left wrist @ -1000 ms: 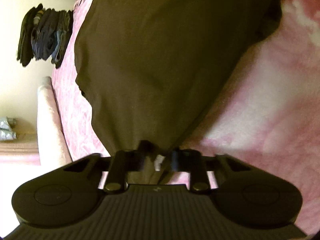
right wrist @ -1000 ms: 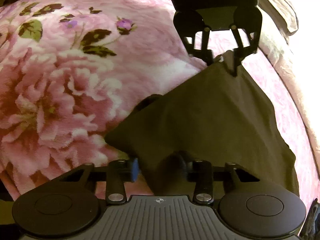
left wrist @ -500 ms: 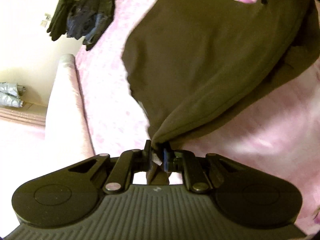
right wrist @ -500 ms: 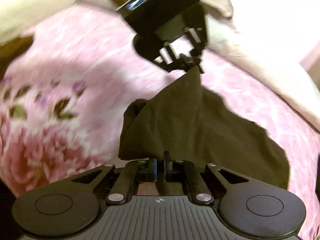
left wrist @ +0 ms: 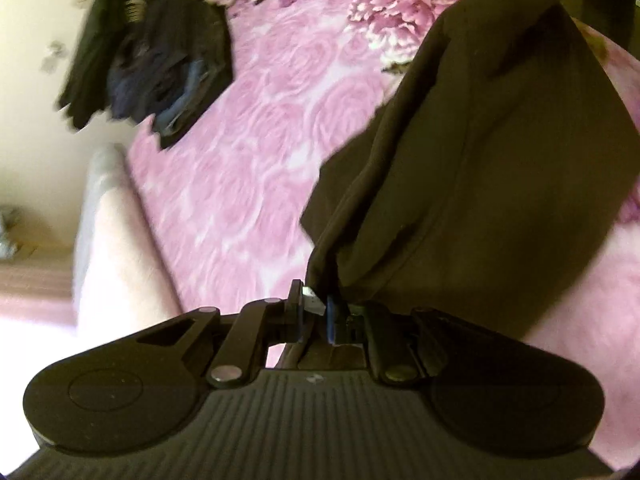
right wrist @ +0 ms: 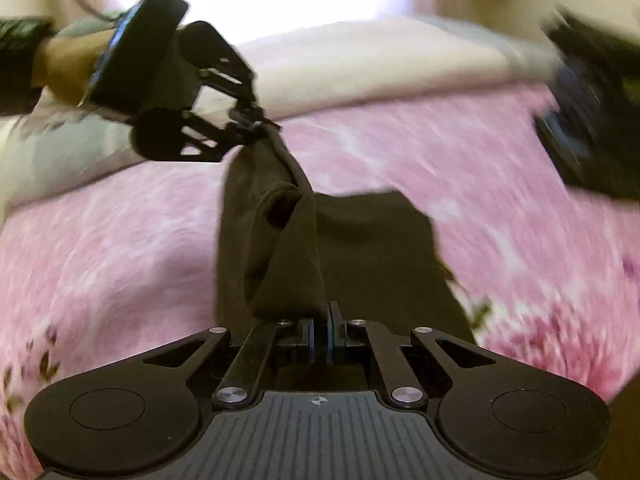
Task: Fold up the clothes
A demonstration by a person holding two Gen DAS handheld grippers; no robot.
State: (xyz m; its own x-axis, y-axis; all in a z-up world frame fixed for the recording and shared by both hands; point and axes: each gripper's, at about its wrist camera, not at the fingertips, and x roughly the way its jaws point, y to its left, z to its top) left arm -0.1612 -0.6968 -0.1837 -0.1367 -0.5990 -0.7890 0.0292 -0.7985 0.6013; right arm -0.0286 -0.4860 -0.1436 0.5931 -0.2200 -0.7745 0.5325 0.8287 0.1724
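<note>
Left gripper point(left wrist: 316, 312) and right gripper point(right wrist: 320, 330) each clamped a corner of the dark brown garment point(right wrist: 360, 248), lifted ahead above the pink floral blanket point(left wrist: 248, 128); folding appeared incomplete.

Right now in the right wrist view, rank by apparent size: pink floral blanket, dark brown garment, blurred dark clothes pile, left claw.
1. Pink floral blanket
2. Dark brown garment
3. Left claw and blurred dark clothes pile: alike, unranked; the pile is cropped.
</note>
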